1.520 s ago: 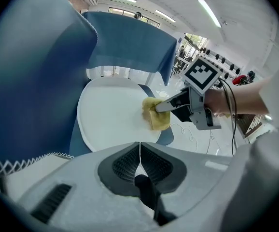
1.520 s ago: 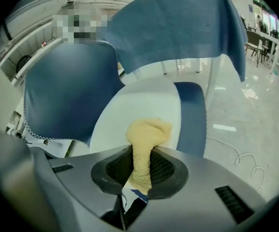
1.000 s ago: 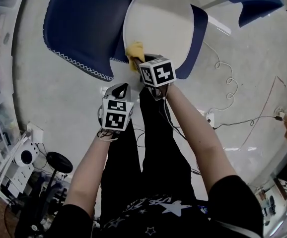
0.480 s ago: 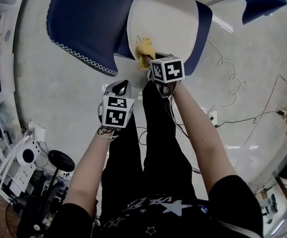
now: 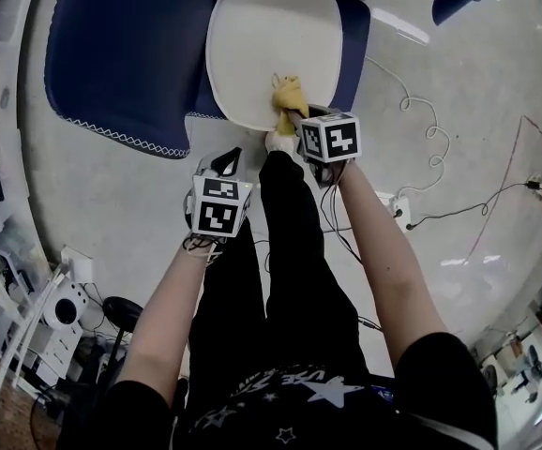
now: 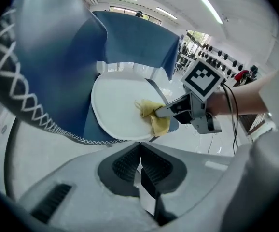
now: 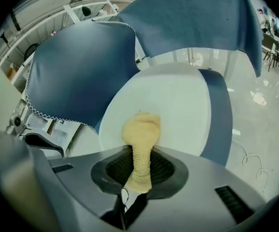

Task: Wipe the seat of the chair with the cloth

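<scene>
Right gripper view shows your right tool [image 7: 138, 163] clamping the cloth [image 7: 141, 127] against the near edge of the seat [image 7: 178, 100]. Your left tool [image 6: 139, 153] hangs closed and empty. Most of the wiping likely remains.

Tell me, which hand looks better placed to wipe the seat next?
Right. The right gripper is shut on the cloth, which already lies on the seat. The left gripper is shut on nothing and sits off the seat, nearer the person.
</scene>
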The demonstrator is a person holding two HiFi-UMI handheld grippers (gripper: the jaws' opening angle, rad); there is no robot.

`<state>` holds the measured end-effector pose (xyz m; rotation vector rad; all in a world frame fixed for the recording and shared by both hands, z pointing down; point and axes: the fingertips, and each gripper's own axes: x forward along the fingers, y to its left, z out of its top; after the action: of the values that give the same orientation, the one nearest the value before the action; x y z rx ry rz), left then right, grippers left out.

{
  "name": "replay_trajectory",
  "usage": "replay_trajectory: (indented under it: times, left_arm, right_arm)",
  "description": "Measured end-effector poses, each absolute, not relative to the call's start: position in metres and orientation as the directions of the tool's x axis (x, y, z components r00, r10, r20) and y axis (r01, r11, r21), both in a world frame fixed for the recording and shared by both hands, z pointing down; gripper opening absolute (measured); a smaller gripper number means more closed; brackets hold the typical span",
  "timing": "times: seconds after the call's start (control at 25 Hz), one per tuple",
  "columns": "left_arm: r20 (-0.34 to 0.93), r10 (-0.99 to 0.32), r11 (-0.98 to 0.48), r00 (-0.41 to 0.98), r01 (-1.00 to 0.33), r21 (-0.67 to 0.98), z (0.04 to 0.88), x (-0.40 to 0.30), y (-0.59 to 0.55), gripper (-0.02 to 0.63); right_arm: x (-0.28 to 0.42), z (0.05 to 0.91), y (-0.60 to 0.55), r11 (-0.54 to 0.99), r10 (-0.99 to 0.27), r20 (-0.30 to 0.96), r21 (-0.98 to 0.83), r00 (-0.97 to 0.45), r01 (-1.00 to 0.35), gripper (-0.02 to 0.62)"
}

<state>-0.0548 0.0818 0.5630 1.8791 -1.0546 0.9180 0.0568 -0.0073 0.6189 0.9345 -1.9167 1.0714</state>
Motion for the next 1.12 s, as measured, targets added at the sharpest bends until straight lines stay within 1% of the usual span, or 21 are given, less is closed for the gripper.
replay_trajectory:
  times: [0.4, 0.52, 0.8, 0.96, 1.12]
  left_arm:
    - [0.851, -0.312, -0.426, 0.422, -0.863, 0.272, 0.553, -0.003, 0.041, 0.021]
    - [0.849, -0.313, -0.437, 0.425, -0.858, 0.269, 0.554, 0.007, 0.029, 0.021]
    - [0.829, -0.344, -0.432, 0.442, -0.858, 0.278, 0.531, 0.023, 0.004, 0.021]
    - [0.809, -0.363, -0.447, 0.463, -0.848, 0.284, 0.508, 0.019, 0.006, 0.021]
    - [0.783, -0.366, -0.495, 0.503, -0.817, 0.294, 0.471, 0.011, 0.022, 0.021]
  right_arm:
    - [0.121, 0.622, -0.019, 0.314, -0.252, 0.871, -0.339, -0.423, -0.887, 0.072]
    - [0.137, 0.622, -0.026, 0.314, -0.254, 0.884, -0.307, -0.391, -0.898, 0.072]
    - [0.146, 0.603, -0.034, 0.316, -0.253, 0.878, -0.321, -0.406, -0.893, 0.071]
    - [0.137, 0.568, -0.036, 0.319, -0.294, 0.867, -0.307, -0.402, -0.896, 0.071]
    - [0.126, 0.514, -0.038, 0.265, -0.395, 0.827, -0.314, -0.4, -0.912, 0.071]
